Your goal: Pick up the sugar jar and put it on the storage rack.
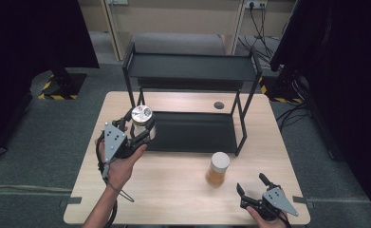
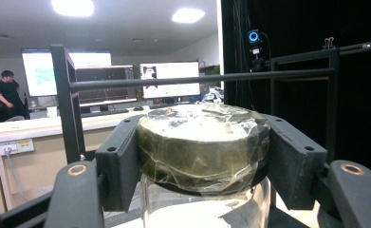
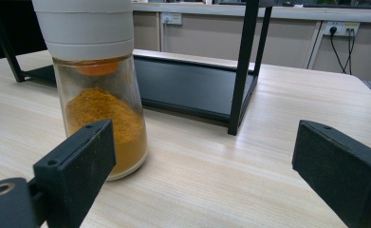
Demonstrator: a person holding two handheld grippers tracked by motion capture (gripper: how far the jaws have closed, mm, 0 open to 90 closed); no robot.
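A glass jar with a silver, tape-wrapped lid point(image 1: 141, 114) point(image 2: 203, 142) is held off the table at the left end of the black two-tier shelf point(image 1: 192, 69). My left gripper point(image 1: 140, 127) point(image 2: 203, 164) is shut on it, both pads pressing just under the lid. A second jar with a white cap and orange powder point(image 1: 218, 168) point(image 3: 97, 90) stands on the table in front of the shelf. Near the table's front right corner my right gripper point(image 1: 253, 186) point(image 3: 202, 171) is open, jaws wide apart, with the orange jar just beyond its left jaw.
The shelf's lower tray point(image 1: 192, 133) point(image 3: 188, 88) lies flat on the wooden table point(image 1: 173, 190), with upright posts point(image 3: 242, 66) at its corners. A round cable hole point(image 1: 218, 105) sits behind the shelf. Dark curtains flank the table. A person stands far off in the left gripper view.
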